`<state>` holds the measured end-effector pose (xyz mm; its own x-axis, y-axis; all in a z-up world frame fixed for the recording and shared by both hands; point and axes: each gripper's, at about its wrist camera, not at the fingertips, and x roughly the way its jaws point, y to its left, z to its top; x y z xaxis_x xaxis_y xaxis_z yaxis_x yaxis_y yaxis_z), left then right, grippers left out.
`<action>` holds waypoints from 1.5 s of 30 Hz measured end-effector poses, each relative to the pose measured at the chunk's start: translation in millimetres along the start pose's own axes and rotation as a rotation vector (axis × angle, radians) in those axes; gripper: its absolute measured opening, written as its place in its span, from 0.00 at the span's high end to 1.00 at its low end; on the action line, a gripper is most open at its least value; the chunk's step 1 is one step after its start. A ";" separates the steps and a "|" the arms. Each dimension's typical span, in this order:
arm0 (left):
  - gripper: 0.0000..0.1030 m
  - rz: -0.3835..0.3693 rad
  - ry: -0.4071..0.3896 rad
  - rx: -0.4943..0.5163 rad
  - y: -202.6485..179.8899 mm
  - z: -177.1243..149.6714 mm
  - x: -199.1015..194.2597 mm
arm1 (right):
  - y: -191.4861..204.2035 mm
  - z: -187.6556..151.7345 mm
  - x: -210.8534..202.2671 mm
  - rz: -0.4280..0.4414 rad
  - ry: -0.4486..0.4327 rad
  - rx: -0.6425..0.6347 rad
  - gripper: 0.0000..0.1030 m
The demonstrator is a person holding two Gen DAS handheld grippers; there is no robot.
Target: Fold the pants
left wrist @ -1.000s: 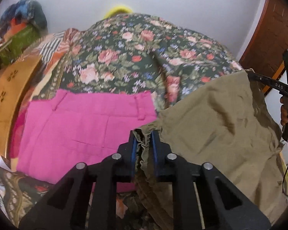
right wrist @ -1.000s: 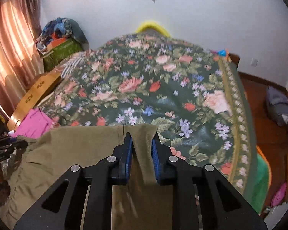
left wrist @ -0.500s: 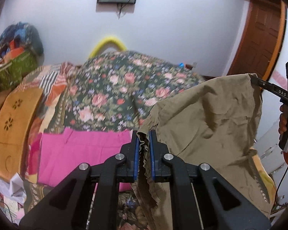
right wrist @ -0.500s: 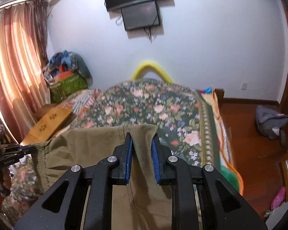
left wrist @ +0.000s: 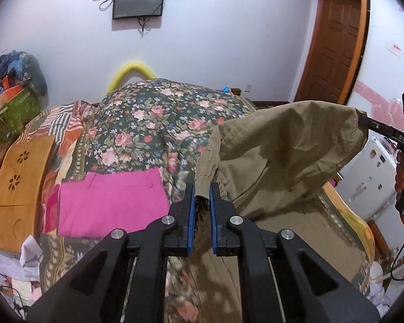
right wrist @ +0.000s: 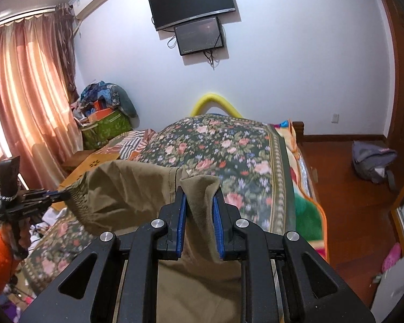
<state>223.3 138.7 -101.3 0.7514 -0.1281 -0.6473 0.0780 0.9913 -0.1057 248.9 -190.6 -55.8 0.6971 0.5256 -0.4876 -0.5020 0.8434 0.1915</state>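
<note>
Bedroom walls in pale lilac frame a wide bed under a dark floral bedspread (left wrist: 159, 123), with two black screens (right wrist: 191, 0) mounted above its head. Folded pink trousers (left wrist: 110, 202) already lie flat on the bed's left side, beside a carved wooden board (left wrist: 18, 185).

Khaki cotton pants (left wrist: 282, 167) hang in the air above the near part of the bedspread, stretched between both tools. Clamped on the gathered elastic edge, the left gripper (left wrist: 202, 202) pinches a thin ruffle of cloth between its blue pads (left wrist: 191, 210). Its partner, the right gripper (right wrist: 199, 215), is clenched on a thicker bunched corner of the same khaki fabric, which peaks up between the fingers. Each wrist view shows the other tool at the far end of the cloth.

Judging by the slack, the step in hand is lifting and spreading the garment before laying it down. Doing it well probably means keeping both grips firm, drawing the hands apart until the sagging middle tightens, and holding the two held corners level so the legs hang straight. Lowering onto the open floral area, well clear of the pink trousers, should let the far end settle first without creasing. A loose pinch on the thin ruffle is likely the weakest point.
</note>
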 end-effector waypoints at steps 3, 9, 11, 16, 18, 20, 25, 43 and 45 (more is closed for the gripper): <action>0.91 -0.010 0.008 0.012 -7.6 -15.5 -12.0 | 3.2 -17.5 -15.6 0.001 0.005 0.005 0.84; 0.91 -0.029 0.034 0.021 -17.5 -52.2 -31.1 | 6.8 -58.4 -41.1 0.005 0.031 0.040 0.85; 0.91 -0.028 0.043 0.032 -21.1 -66.7 -36.7 | 8.4 -70.4 -45.8 0.004 0.041 0.048 0.85; 0.91 -0.022 0.070 0.041 -30.3 -97.9 -45.1 | 10.7 -95.9 -51.8 0.006 0.079 0.060 0.86; 0.91 -0.026 0.089 0.034 -30.8 -110.9 -45.3 | 10.4 -107.3 -54.0 0.010 0.085 0.078 0.86; 0.91 -0.034 0.116 0.024 -30.6 -123.4 -43.3 | 11.4 -119.3 -57.2 0.005 0.095 0.086 0.86; 0.91 -0.028 0.166 0.009 -28.1 -147.1 -37.5 | 13.7 -151.7 -59.7 -0.012 0.149 0.114 0.86; 0.90 0.061 0.169 -0.054 -5.6 -158.3 -55.3 | -16.5 -201.3 -73.5 -0.171 0.256 0.222 0.86; 0.90 0.058 0.152 -0.050 -8.1 -150.0 -58.6 | -15.1 -194.4 -78.4 -0.199 0.242 0.210 0.86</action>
<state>80.4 133.9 -175.8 0.6453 -0.0772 -0.7600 0.0014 0.9950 -0.0999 102.3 -266.1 -186.1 0.6169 0.3293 -0.7148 -0.2359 0.9439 0.2313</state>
